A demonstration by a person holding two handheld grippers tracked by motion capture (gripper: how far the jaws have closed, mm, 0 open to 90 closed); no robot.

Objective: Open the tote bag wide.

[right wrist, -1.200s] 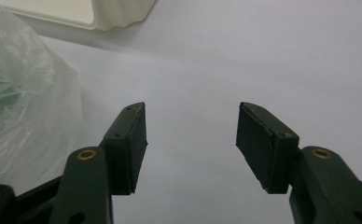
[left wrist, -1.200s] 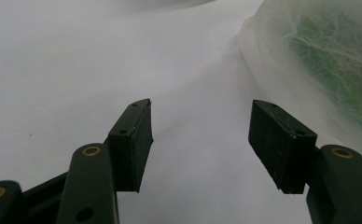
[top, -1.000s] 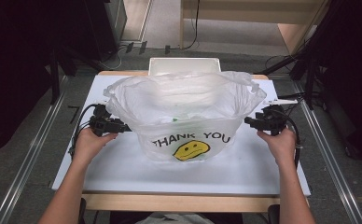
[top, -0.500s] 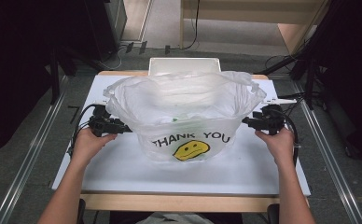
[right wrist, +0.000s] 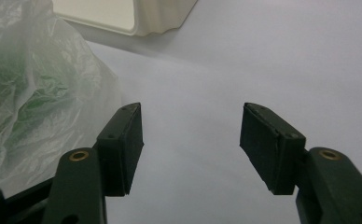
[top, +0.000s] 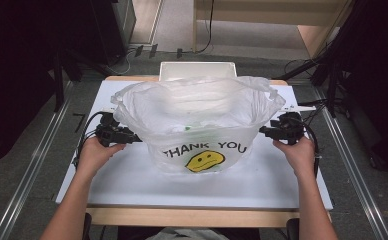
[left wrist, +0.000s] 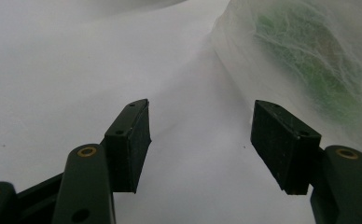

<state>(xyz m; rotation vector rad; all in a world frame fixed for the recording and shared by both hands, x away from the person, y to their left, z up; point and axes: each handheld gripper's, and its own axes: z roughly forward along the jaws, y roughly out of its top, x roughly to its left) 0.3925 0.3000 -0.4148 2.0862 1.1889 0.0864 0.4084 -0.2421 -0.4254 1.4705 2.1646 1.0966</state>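
On the near side of the desk [top: 132,185], in the high view, two bare forearms come up from the bottom edge, each hand holding a set of tongs at either flank of a clear plastic bag [top: 197,125]. That bag stands near the middle of the white desk top, its mouth spread wide, printed on the near face with "THANK YOU" and a yellow smiley face [top: 205,161]. The left tongs [top: 127,136] sit just beside the bag's left wall, the right tongs [top: 268,132] just beside its right wall; from above I cannot tell whether either tip touches the film.

The left gripper view settles what the high view leaves unclear: the left tongs [left wrist: 200,140] are spread wide with only bare white surface between the jaws, and the bag [left wrist: 309,60] rises just past the right-hand jaw, close to it but not pinched. Something green [left wrist: 305,56] shows blurred through the plastic there, where the high view gives only a faint green fleck inside the bag.

The right gripper view tells the same for the other side: the right tongs [right wrist: 191,140] are spread wide and hold nothing, and the bag [right wrist: 34,93] lies crumpled beyond the left-hand jaw, green showing through it too.

Farthest off, a cream-white tray [top: 198,69] sits at the desk's far edge behind the bag; the right gripper view catches its rounded corner [right wrist: 146,18] up close
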